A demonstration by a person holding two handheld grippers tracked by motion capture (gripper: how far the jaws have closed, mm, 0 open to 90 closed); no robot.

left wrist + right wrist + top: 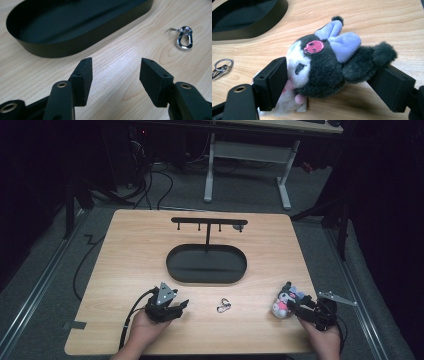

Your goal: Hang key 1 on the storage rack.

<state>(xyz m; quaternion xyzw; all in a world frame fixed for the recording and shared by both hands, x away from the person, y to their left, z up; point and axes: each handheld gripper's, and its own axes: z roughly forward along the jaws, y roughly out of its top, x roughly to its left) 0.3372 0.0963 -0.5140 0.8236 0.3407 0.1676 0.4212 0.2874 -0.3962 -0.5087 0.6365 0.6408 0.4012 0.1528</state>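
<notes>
A small plush toy (284,300) with a black and white head, purple ears and a pink skull mark (324,67) lies on the wooden table at the near right. My right gripper (294,306) (332,75) stands wide around it, one pad beside the white face and the other at the dark ear, with no squeeze showing. A silver clip with a key ring (223,306) (185,37) (220,67) lies in the near middle. My left gripper (181,305) (115,72) rests at the near left, open, with bare wood between its pads.
A black oval tray (206,281) (75,46) (249,32) sits in the middle of the table, with a black T-shaped stand (209,221) with small hooks rising from its far side. Desk legs and cables stand on the floor beyond the table.
</notes>
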